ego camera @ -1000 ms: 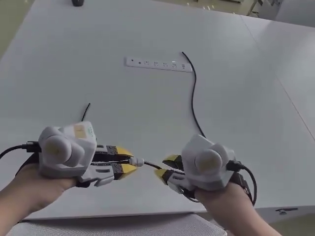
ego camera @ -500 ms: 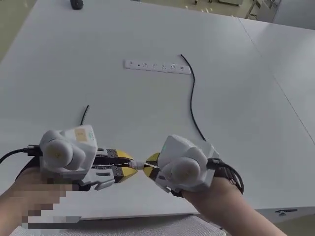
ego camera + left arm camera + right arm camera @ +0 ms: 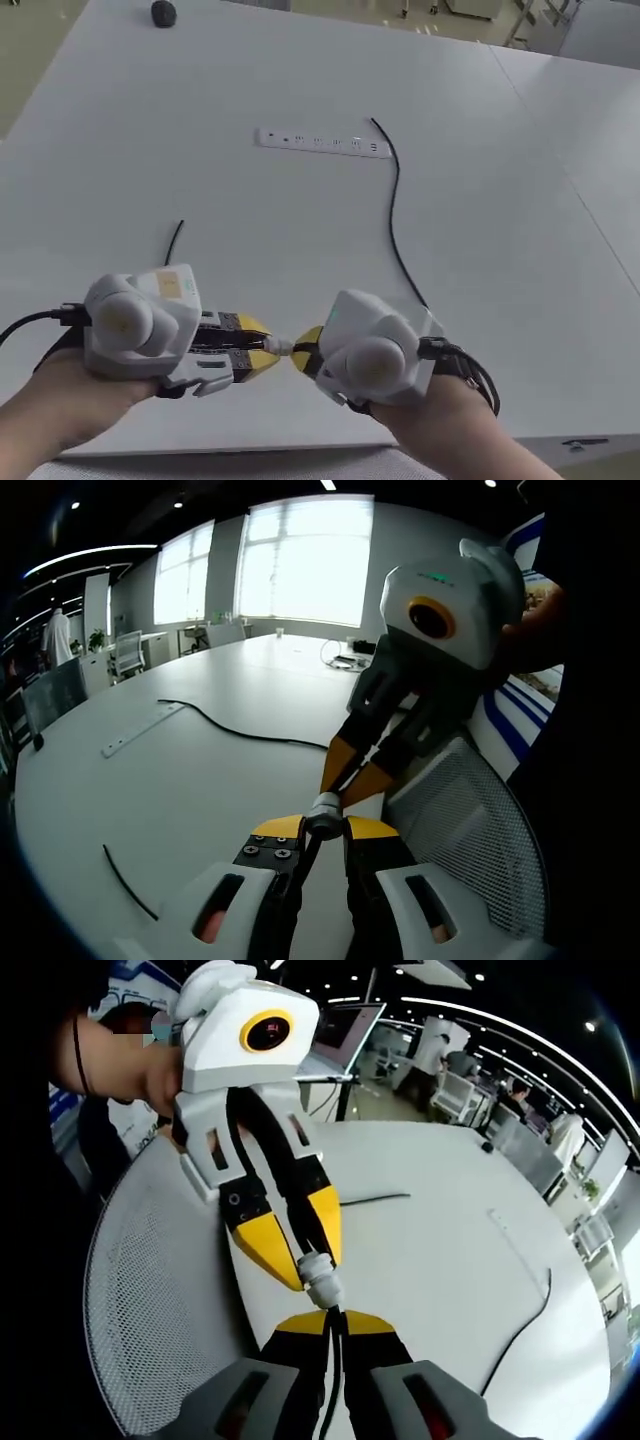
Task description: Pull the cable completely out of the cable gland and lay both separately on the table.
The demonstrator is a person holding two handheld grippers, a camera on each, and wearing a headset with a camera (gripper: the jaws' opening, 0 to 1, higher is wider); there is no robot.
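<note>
white table point(image 3: 300, 230), front edge: left gripper point(image 3: 262, 347) clamped on the gland point(image 3: 323, 815) as anchor; right gripper point(image 3: 308, 350) looks closed on the cable point(image 3: 335, 1320) just beside it, gripped close for a straight pull.

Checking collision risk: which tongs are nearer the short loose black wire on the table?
Left. Left tongs sit near the short black wire, slightly right; right tongs lie farther right.

Broad bare table point(image 3: 480, 260) lies open ahead of both grippers and to either side. In the way are a short black wire piece point(image 3: 175, 238) ahead on the left, the power strip point(image 3: 322, 142) farther off, and the cable point(image 3: 393, 215) trailing from its end to the right gripper point(image 3: 305, 350). That gripper, clamped on the cable, meets the left gripper point(image 3: 262, 345), clamped on the cable gland point(image 3: 280, 348), tip to tip.
</note>
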